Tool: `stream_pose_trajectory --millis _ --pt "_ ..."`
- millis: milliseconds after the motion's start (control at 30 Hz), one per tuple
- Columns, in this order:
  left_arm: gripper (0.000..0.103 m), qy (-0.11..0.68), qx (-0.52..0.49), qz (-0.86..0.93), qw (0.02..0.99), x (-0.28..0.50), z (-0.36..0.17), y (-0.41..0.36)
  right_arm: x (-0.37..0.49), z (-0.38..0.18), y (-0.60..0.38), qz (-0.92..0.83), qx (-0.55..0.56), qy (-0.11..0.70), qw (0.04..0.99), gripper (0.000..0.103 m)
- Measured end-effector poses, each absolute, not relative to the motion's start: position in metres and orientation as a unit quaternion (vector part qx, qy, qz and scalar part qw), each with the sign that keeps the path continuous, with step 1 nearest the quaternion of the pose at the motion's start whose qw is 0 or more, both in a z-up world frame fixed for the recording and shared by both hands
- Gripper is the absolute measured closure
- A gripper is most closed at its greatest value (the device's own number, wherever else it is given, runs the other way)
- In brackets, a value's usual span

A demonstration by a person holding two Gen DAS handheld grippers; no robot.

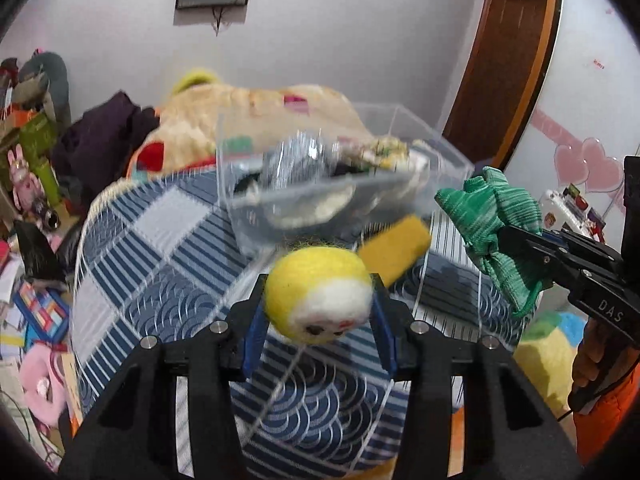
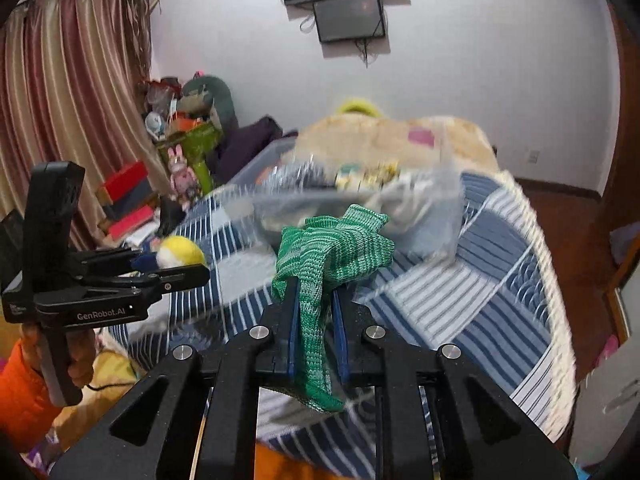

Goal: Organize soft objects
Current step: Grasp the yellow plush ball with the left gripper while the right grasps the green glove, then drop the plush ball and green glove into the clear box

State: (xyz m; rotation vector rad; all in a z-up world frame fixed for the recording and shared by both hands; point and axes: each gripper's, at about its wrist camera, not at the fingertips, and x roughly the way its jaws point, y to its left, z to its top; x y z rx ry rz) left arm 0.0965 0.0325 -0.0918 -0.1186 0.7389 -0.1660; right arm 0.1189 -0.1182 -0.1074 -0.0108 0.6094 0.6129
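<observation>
Felt ball (image 1: 318, 294) clamped between left gripper (image 1: 318, 312) fingers; green knit cloth (image 2: 320, 276) pinched in right gripper (image 2: 314, 320). Both held just short of clear bin (image 1: 448, 160) ahead, already part-filled w/ soft items. Yellow sponge (image 1: 394, 248) beyond left fingertips remains on bed. Est. mid-task: two drops pending.

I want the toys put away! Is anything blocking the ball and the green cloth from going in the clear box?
Nothing visible blocks them. The ball and green cloth are held just short of the open-topped box.
</observation>
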Motion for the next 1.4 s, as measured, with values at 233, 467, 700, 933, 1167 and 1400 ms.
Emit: stream_pose_trajectory --millis 233,467,700,933,1167,1400 --pt "0.057 0.308 -0.034 -0.075 0.948 0.115 -0.057 0.028 0.137 -0.085 -0.115 0.283 -0.003 0.259 0.924 0.09" --pt "0.057 0.293 -0.031 -0.066 0.953 0.146 -0.047 0.029 0.162 -0.066 -0.107 0.271 0.004 0.231 0.934 0.09" --pt "0.057 0.314 -0.061 -0.059 0.946 0.183 -0.059 0.04 0.184 -0.068 -0.087 0.271 0.001 0.236 0.933 0.09" --pt "0.057 0.348 -0.071 -0.052 0.933 0.211 -0.082 0.045 0.21 -0.086 -0.058 0.283 -0.02 0.27 0.92 0.09" --pt "0.057 0.365 -0.058 -0.045 0.928 0.225 -0.098 0.042 0.228 -0.109 -0.043 0.279 -0.053 0.309 0.908 0.09" --pt "0.052 0.379 -0.051 -0.047 0.923 0.223 -0.105 0.04 0.225 -0.108 -0.05 0.28 -0.058 0.311 0.906 0.087"
